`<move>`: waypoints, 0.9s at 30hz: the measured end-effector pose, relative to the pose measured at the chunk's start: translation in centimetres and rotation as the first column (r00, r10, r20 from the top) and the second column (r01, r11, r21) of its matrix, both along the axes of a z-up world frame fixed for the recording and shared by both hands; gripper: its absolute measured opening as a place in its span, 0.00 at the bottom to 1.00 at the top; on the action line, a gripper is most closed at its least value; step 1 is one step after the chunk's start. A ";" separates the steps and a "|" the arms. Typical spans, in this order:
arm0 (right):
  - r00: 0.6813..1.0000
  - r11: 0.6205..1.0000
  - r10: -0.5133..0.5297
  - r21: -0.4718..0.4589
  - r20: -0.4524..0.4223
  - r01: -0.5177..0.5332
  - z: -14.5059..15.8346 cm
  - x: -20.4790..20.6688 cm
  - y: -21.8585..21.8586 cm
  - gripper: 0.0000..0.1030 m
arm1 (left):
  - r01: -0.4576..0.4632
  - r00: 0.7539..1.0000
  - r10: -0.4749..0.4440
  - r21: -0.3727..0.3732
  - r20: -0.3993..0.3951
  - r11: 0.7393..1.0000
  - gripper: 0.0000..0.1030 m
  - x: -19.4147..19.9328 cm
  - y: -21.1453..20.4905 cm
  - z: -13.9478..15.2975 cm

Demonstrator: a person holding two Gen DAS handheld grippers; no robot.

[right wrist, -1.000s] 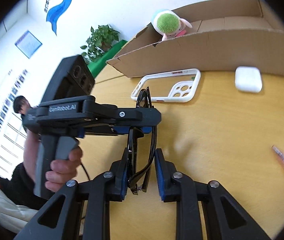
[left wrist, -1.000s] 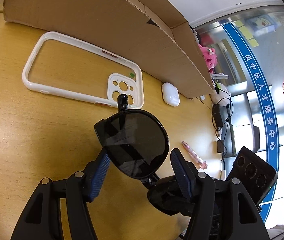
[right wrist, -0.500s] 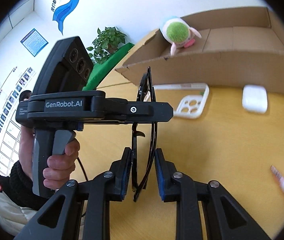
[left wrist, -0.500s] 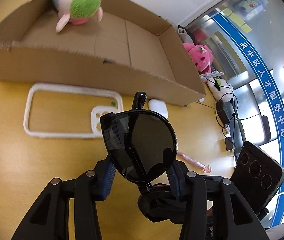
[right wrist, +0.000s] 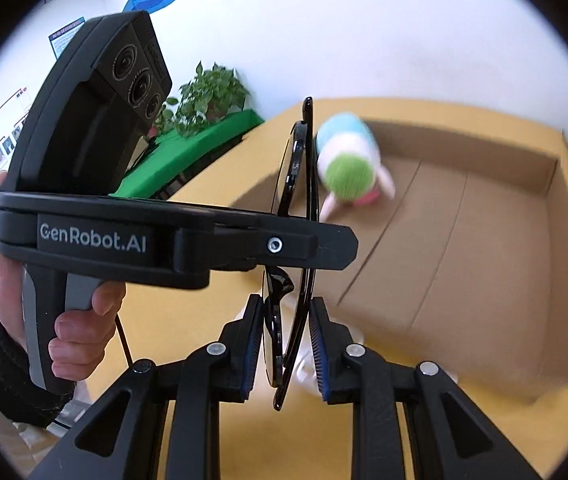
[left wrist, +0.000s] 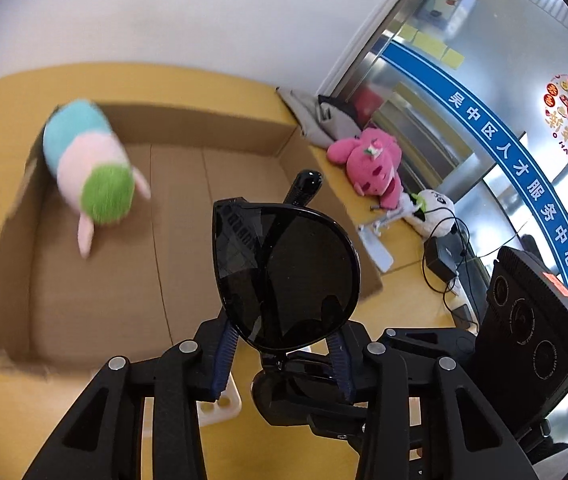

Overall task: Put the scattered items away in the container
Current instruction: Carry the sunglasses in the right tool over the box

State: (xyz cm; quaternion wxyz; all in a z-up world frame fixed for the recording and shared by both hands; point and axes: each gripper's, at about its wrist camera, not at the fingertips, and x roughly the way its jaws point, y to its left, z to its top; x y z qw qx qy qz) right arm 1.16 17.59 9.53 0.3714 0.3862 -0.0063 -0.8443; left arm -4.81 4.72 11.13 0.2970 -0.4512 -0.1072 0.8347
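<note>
- Yellow-topped table point(left wrist: 244, 88) is carrying a shallow cardboard box point(left wrist: 132, 280), with a white wall behind and a glass partition with a blue band of characters running off toward 3 o'clock in the left wrist view.
- Potted plant point(right wrist: 208, 96) on a green-covered surface is sitting at 11 o'clock in the right wrist view.
- Sunglasses point(left wrist: 284, 276) are hanging folded in the air above the near side of the box, held by both grippers at once.
- Left gripper point(left wrist: 282, 356) is closing its jaws across one dark lens; the blue pads are sitting at the lower rim on both sides, though whether they are pressing is hard to tell.
- Right gripper point(right wrist: 286, 354) is clamping the folded sunglasses point(right wrist: 298, 248) edge-on, with the frame and a temple running between its blue pads.
- A hand point(right wrist: 68, 320) in a dark knit cuff is gripping the left gripper's handle, at 9 o'clock in the right wrist view.
- Round plush toy point(left wrist: 90, 172), blue, pink and green, is lying inside the box at its far left corner, about 10 o'clock from the sunglasses; it is blurred.
- Pink plush toy point(left wrist: 372, 160) and a white one point(left wrist: 432, 208) are lying on the table outside the box at 2 o'clock, near black cables.
- White phone case point(left wrist: 220, 404) is partly showing on the table under the left gripper, at 6 o'clock.
</note>
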 end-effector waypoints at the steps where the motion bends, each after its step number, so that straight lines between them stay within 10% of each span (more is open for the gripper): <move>1: 1.000 1.000 -0.005 -0.001 -0.011 0.005 0.7 -0.8 0.1 0.21 | 0.006 1.000 -0.006 -0.005 -0.013 1.000 0.43 -0.7 0.1 0.6; 8: 0.998 0.999 -0.045 -0.021 -0.031 0.045 3.9 -7.4 1.1 0.21 | 0.060 0.996 -0.061 -0.024 -0.068 0.998 0.41 -7.8 1.7 3.9; 11: 0.998 0.998 -0.065 -0.011 -0.025 0.064 4.3 -10.4 1.4 0.21 | 0.087 0.995 -0.089 -0.034 -0.049 0.996 0.26 -11.1 2.3 3.9; 25: 0.989 0.997 -0.079 0.029 0.125 0.076 -1.2 -22.8 1.0 0.21 | 0.083 0.988 -0.073 -0.066 0.134 0.994 0.22 -23.9 3.7 -2.7; 27: 0.985 0.998 -0.060 0.012 0.159 0.058 -2.3 -24.1 0.9 0.02 | 0.081 0.984 -0.068 -0.074 0.166 0.994 0.21 -25.0 4.1 -3.9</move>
